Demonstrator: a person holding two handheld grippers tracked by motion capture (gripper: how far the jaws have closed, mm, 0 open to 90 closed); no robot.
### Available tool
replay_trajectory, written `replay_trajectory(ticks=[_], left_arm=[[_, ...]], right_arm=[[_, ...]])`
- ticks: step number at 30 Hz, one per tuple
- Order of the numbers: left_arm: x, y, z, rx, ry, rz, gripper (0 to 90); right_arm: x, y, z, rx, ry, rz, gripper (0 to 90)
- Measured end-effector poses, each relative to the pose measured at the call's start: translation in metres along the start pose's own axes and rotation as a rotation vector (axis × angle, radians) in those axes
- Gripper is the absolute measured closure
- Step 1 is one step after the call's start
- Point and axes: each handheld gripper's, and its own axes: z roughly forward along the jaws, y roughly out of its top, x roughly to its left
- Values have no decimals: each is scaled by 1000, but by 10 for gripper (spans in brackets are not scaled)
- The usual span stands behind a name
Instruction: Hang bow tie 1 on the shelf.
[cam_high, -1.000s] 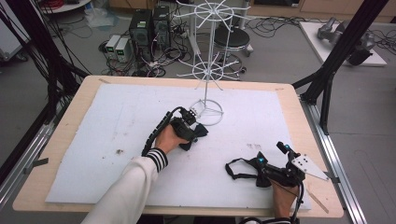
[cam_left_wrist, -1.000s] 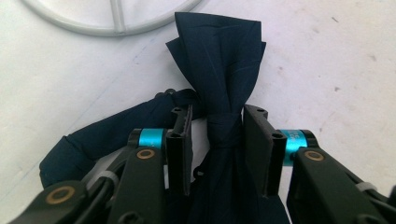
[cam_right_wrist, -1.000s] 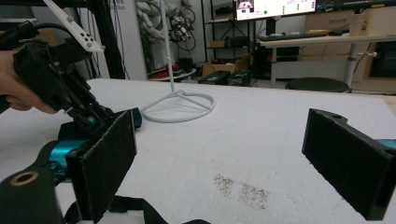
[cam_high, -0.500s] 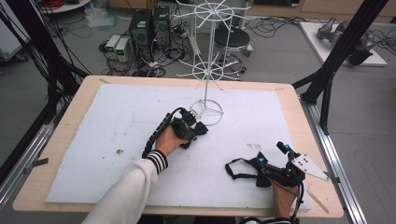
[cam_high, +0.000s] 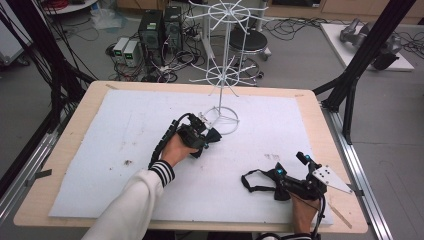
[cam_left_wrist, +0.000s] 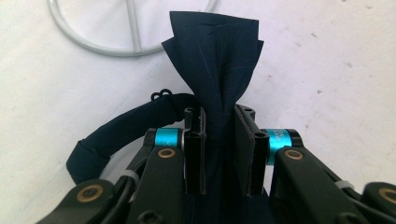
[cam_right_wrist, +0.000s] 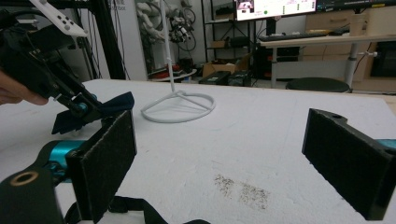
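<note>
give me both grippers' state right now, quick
left gripper: shut on the dark navy fabric piece, near the white wire rack base.
right gripper: open, holding nothing.

I see a white wire rack (cam_high: 226, 75) standing at the far middle of the worktop (cam_high: 75, 125), its ring base on the white sheet (cam_high: 125, 130); computer towers (cam_high: 159, 25) sit on the floor beyond
</note>
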Motion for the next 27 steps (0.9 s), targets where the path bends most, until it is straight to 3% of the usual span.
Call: replay_trajectory(ticks=[10,24,27], left_arm=[[8,-12,-17,-85,-34,-22,752],[29,-32,-48,-216,-40,-76,753],[31,-34,-51,-220,-34,-75,754]], right_arm=[[0,0,0,-1,1,-2,93],[0,0,0,1,0,-4,93],[0,0,0,1,0,-3,93]])
